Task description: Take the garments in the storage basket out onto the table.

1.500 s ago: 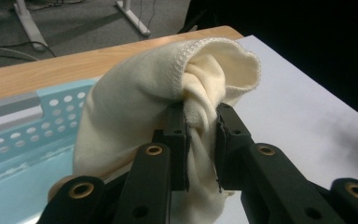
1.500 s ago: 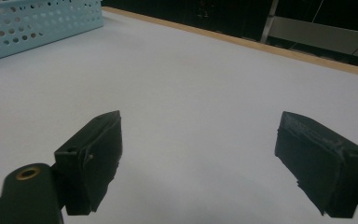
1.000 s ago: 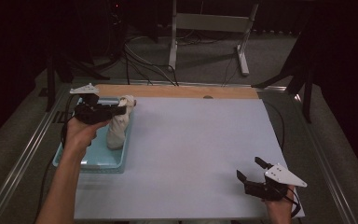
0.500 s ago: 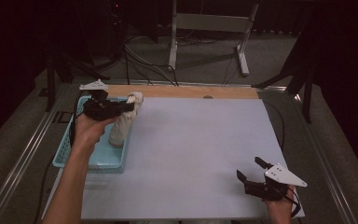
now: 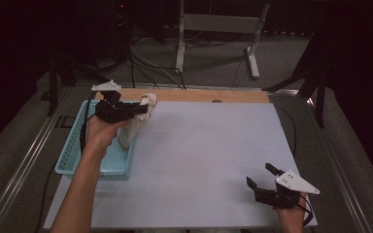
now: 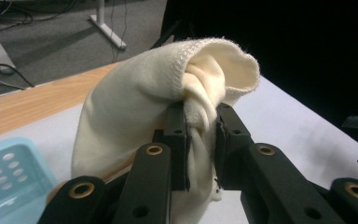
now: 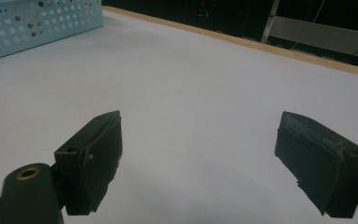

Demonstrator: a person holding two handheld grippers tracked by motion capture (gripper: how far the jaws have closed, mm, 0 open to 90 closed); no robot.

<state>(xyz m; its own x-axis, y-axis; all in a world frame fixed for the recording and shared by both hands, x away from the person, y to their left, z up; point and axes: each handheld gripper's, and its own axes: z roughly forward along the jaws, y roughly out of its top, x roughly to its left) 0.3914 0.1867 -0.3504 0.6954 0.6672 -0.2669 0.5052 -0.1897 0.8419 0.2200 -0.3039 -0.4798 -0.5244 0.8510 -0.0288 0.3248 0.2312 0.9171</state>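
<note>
High view: left tongs [image 5: 143,109] pinch cream cloth [image 5: 135,124], hanging lengthwise downward.

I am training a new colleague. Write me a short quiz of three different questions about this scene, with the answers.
1. True or false: the left gripper is shut on the cloth.
2. What colour is the basket? A) red B) light blue C) black
3. How do the jaws of the right gripper stand, and what is between them?

Key
1. True: the cloth is pinched between its jaws and hangs beside the basket.
2. B.
3. Wide apart, with nothing between them; the gripper sits low over the bare white table.
</note>
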